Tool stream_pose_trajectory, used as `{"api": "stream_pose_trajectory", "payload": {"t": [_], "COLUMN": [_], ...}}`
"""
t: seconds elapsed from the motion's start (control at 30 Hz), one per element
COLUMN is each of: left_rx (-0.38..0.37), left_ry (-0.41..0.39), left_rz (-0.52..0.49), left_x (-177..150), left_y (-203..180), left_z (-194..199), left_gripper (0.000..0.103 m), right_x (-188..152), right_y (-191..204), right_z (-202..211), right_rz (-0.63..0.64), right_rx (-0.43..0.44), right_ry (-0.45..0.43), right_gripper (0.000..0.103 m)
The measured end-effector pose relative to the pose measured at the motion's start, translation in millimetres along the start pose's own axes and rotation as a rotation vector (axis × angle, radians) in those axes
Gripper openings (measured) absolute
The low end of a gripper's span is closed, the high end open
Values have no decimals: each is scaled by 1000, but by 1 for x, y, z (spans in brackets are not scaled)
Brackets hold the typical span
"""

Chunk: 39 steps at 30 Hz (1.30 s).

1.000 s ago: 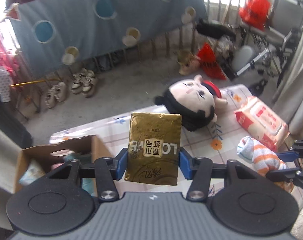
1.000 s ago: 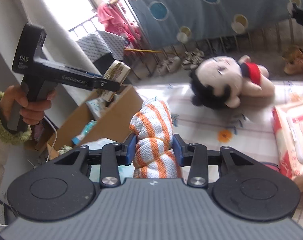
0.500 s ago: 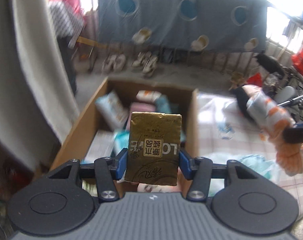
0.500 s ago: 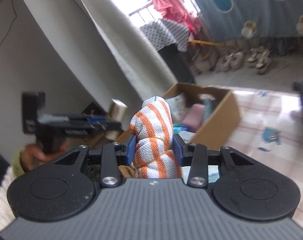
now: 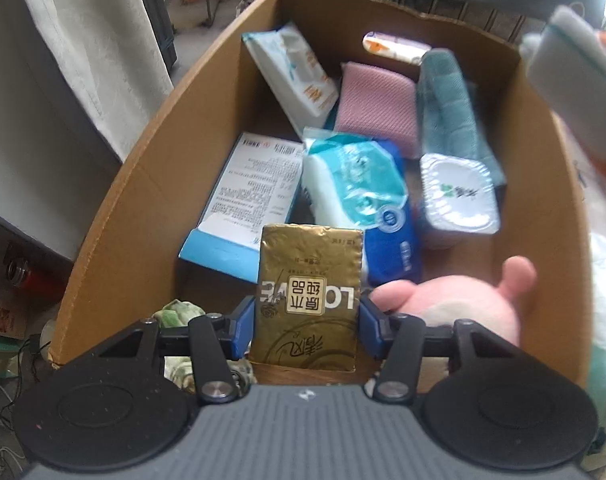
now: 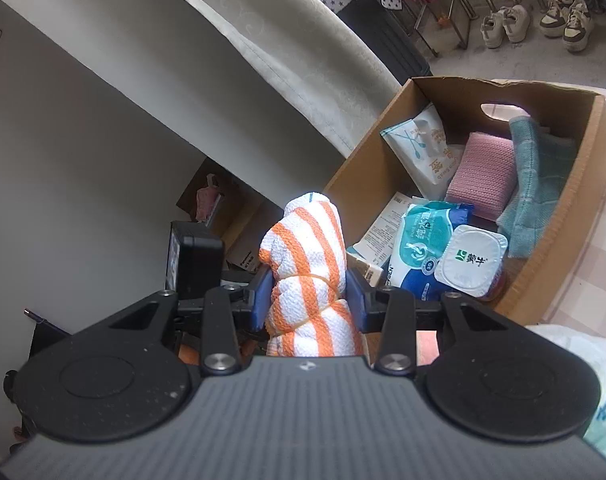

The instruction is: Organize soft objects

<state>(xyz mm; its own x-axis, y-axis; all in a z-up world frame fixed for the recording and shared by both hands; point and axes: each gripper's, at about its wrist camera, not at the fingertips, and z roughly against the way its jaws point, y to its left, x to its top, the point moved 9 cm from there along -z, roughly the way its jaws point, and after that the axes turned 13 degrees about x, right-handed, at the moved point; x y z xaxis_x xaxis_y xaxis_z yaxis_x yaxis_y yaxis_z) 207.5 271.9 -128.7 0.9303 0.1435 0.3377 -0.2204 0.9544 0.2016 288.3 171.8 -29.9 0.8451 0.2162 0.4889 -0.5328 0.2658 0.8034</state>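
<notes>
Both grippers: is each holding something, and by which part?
Left gripper clamps the gold foil tissue pack across its lower sides. Right gripper clamps the orange-and-white striped rolled towel around its banded middle.

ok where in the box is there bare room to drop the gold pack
Bare cardboard floor shows near the left wall of the cardboard box, below the blue-edged leaflet. The middle and right are crowded: wipes pack, sealed cup, teal towel.

The left wrist camera looks steeply down, close over the open cardboard box (image 5: pixel 171 168), while the right wrist camera views the same box (image 6: pixel 559 240) from its near side at a shallower angle, sharing its packed contents.
</notes>
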Motion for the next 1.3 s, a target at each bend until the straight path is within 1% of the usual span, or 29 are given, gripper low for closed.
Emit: {"api": "stream_pose_trajectory", "payload": {"t": [0.1, 0.13, 0.17, 0.23, 0.3, 0.4, 0.47, 0.57, 0.63, 0.67, 0.73, 0.83, 0.9, 1.0, 1.07, 1.2, 1.27, 1.3], "left_rx": [-3, -7, -14, -37, -52, -63, -73, -72, -57, -52, -45, -59, -63, -61, -64, -76, -76, -74], "left_ry": [61, 65, 64, 55, 38, -5, -47, -132, -182, -203, -223, -247, -268, -299, -310, -310, -308, -306], "left_rz": [-10, -6, 2, 23, 43, 69, 93, 148, 184, 197, 212, 223, 225, 216, 208, 206, 203, 201], "left_x": [-5, -5, -5, -4, -1, 5, 9, 17, 21, 24, 28, 29, 28, 26, 25, 26, 27, 26], "left_y": [0, 0, 1, 3, 7, 16, 24, 43, 55, 61, 66, 71, 71, 68, 66, 64, 63, 63], "left_z": [-16, -18, -19, -18, -14, -1, 12, 35, 49, 54, 60, 68, 72, 75, 74, 74, 72, 72], "left_gripper": [54, 56, 58, 66, 68, 68, 69, 77, 83, 84, 84, 86, 89, 89, 89, 89, 89, 89], "right_x": [7, 8, 8, 11, 11, 11, 10, 11, 14, 18, 25, 35, 42, 48, 51, 53, 48, 45], "right_y": [-14, -16, -21, -32, -40, -47, -46, -42, -40, -40, -41, -39, -38, -43, -54, -94, -113, -120], "right_z": [-12, -15, -16, -20, -23, -26, -26, -27, -26, -25, -23, -18, -11, -4, 0, 3, 0, -1], "right_rz": [-12, -16, -21, -37, -51, -59, -37, 11, 12, 7, 8, 54, 102, 130, 101, -80, -165, -197], "right_rx": [-7, -11, -13, -19, -28, -38, -42, -60, -72, -74, -78, -99, -138, -197, -241, -304, -339, -351], "right_ry": [14, 16, 18, 19, 20, 27, 41, 68, 62, 51, 29, 19, 4, 7, -9, -72, -77, -75], "right_gripper": [38, 38, 38, 39, 39, 39, 39, 39, 39, 39, 39, 39, 39, 39, 39, 41, 44, 47]}}
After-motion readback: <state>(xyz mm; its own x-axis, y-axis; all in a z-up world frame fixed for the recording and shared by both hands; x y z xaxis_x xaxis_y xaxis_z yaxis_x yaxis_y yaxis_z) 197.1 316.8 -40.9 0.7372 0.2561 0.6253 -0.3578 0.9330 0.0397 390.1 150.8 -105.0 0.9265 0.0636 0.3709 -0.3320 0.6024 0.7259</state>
